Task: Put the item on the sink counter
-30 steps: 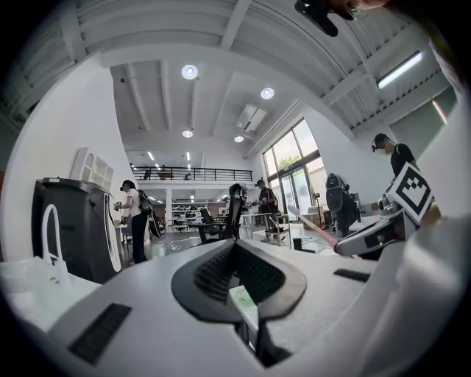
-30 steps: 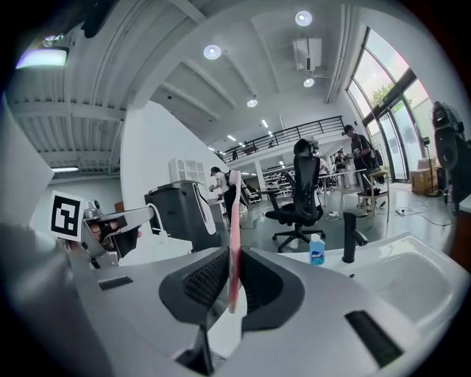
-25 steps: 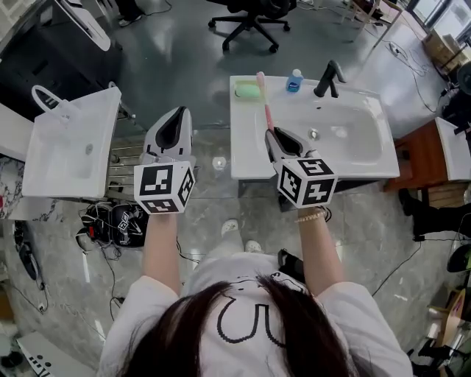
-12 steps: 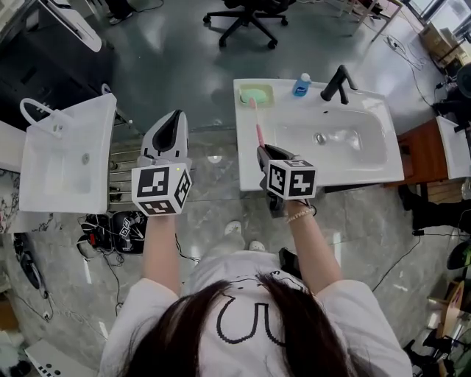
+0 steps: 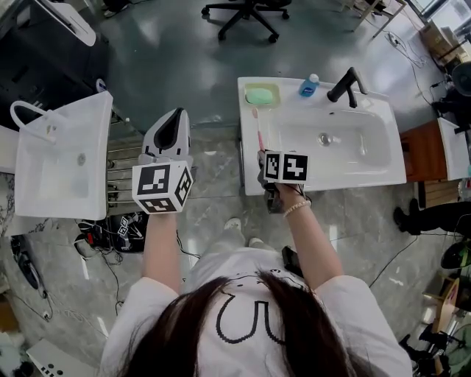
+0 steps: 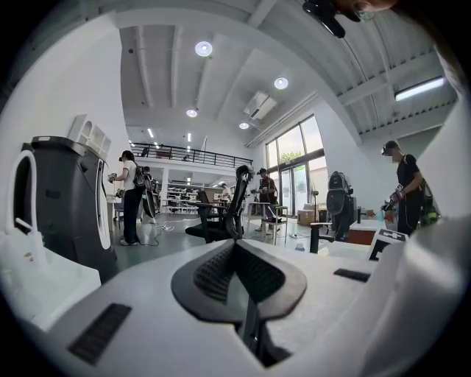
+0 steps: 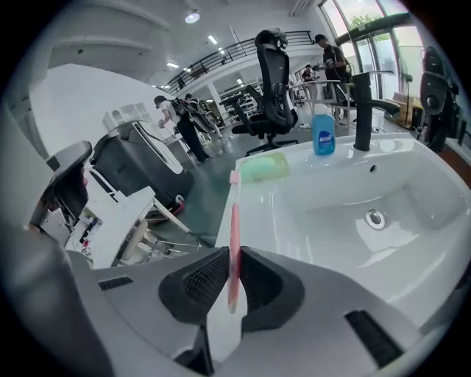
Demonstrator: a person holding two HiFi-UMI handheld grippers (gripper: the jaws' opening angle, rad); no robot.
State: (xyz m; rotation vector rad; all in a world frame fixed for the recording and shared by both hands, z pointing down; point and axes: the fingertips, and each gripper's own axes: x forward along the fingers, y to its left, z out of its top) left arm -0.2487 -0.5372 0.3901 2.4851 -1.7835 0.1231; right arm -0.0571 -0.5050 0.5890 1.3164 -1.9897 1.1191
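Sink counter [image 5: 346, 177] bears blue bottle [image 5: 310, 85]; green dish [image 5: 260, 96], perhaps soap.

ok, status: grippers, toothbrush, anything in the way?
Right gripper shut on pink plastic toothbrush, over left edge of white sink counter. Left gripper shut, empty. Green soap dish ahead, not blocking.

In the head view the marker cube [image 5: 285, 166] of the right gripper [image 7: 229, 274] covers its jaws and the pink toothbrush's [image 5: 258, 132] lower end. The blue bottle's [image 5: 309, 85] label is too small to read, and the office chair [image 5: 246, 11] is cut off at the top edge.
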